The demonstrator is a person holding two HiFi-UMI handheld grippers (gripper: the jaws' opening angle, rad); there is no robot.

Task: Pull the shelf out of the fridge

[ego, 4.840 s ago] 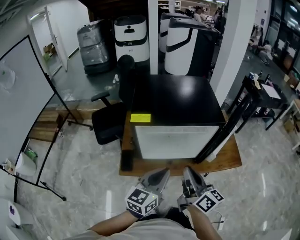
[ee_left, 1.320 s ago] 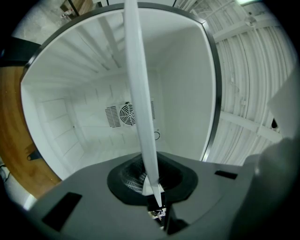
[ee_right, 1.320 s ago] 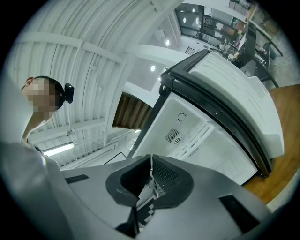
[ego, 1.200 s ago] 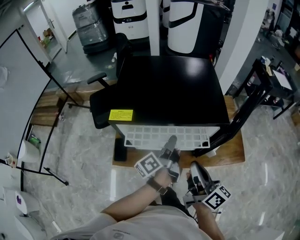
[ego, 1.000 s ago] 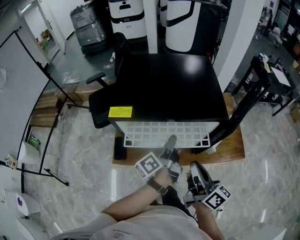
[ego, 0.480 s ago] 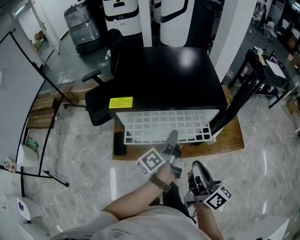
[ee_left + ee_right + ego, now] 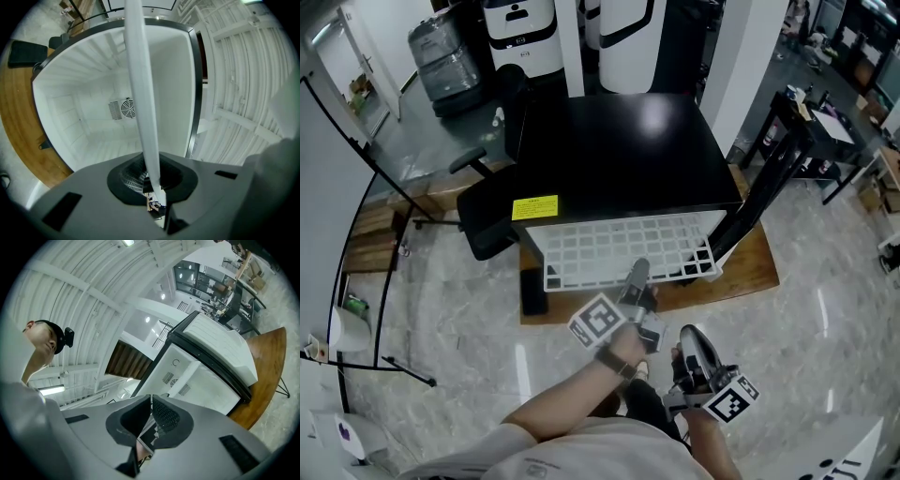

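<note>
Shelf (image 7: 619,249) drawn farther out of fridge (image 7: 619,150) | left tongs (image 7: 637,274) clamp its edge | right tongs (image 7: 691,335) closed, empty

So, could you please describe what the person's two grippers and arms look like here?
The left gripper and right gripper both have smooth grey tapered bodies, each carrying a white cube with black square markers. Their inner pads are black and ribbed. The person wears a pale short-sleeved top and a dark strap on the left wrist.
</note>
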